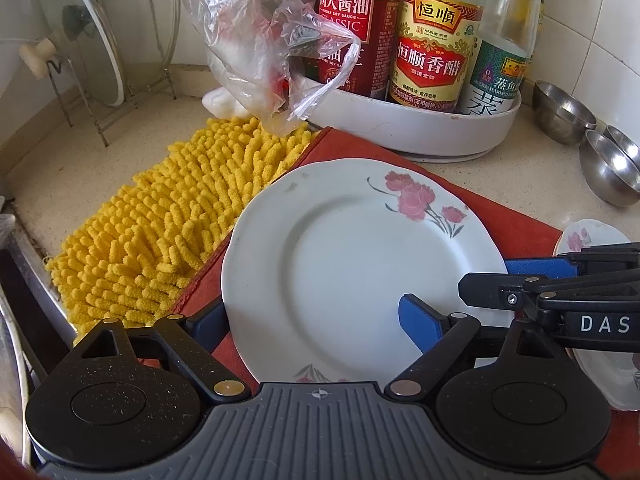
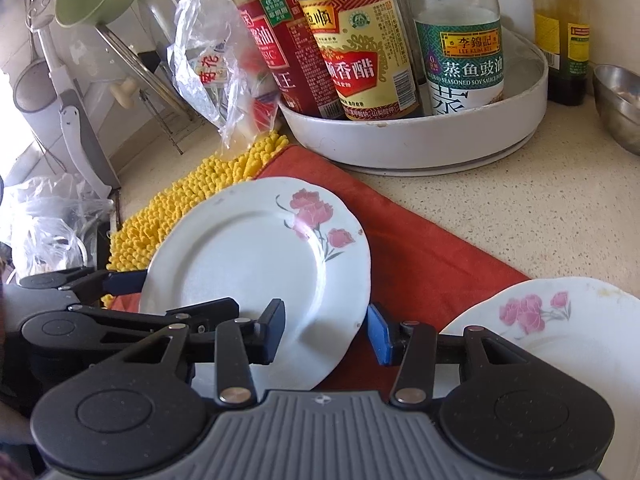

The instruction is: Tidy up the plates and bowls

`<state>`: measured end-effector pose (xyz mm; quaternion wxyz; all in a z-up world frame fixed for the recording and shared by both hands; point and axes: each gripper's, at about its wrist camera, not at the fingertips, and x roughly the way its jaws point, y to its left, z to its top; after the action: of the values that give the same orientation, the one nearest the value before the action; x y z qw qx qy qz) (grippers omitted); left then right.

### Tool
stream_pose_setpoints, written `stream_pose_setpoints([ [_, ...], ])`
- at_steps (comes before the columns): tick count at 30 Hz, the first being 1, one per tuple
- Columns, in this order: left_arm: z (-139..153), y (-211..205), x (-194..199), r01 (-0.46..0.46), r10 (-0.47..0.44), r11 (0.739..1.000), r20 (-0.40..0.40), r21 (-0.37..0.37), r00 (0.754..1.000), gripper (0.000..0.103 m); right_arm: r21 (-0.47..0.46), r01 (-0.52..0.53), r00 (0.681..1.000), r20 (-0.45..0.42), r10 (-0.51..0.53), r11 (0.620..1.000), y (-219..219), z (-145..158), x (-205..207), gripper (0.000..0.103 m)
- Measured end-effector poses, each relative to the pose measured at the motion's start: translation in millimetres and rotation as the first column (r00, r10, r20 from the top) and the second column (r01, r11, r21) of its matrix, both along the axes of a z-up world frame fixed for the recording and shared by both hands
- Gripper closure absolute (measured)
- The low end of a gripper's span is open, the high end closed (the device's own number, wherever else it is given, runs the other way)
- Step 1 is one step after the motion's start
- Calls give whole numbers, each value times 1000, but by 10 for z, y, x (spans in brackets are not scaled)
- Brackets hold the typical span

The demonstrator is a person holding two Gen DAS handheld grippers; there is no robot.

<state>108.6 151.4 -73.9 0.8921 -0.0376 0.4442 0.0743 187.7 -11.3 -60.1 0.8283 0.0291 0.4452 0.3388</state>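
Observation:
A white plate with pink flowers (image 1: 352, 264) (image 2: 260, 256) lies on a red cloth (image 1: 472, 208) (image 2: 424, 264). My left gripper (image 1: 316, 326) is open, one finger under the plate's left rim and one over its near right part. My right gripper (image 2: 326, 334) is open astride the plate's near right rim; it also shows in the left wrist view (image 1: 536, 276). A second flowered plate (image 2: 552, 320) (image 1: 588, 240) lies at the right. Steel bowls (image 1: 600, 160) (image 2: 620, 104) stand far right.
A white tray (image 1: 440, 132) (image 2: 420, 140) of sauce bottles (image 1: 432, 40) (image 2: 360, 48) stands behind the cloth. A yellow chenille mat (image 1: 168, 224) (image 2: 192, 200) lies at left. A plastic bag (image 1: 272, 48) and a glass lid on a rack (image 1: 80, 40) stand behind it.

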Motion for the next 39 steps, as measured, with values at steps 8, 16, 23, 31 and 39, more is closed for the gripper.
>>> stream_pose_setpoints([
  [8, 81, 14, -64, -10, 11, 1000, 28, -17, 1000, 11, 28, 10, 1000, 14, -11, 1000, -44, 59, -102, 57],
  [16, 9, -1, -108, 14, -14, 1000, -3, -17, 1000, 12, 13, 13, 1000, 9, -13, 1000, -45, -6, -150, 57],
  [23, -38, 85, -52, 22, -22, 999, 16, -23, 1000, 9, 26, 16, 1000, 9, -16, 1000, 4, -83, -9, 51],
  [31, 16, 78, -42, 23, -22, 999, 21, -30, 1000, 12, 41, 25, 999, 20, -26, 999, -30, 33, -99, 52],
  [39, 267, -8, -69, 41, -39, 999, 78, -25, 996, 12, 73, 44, 998, 51, -48, 996, -265, 267, -242, 52],
])
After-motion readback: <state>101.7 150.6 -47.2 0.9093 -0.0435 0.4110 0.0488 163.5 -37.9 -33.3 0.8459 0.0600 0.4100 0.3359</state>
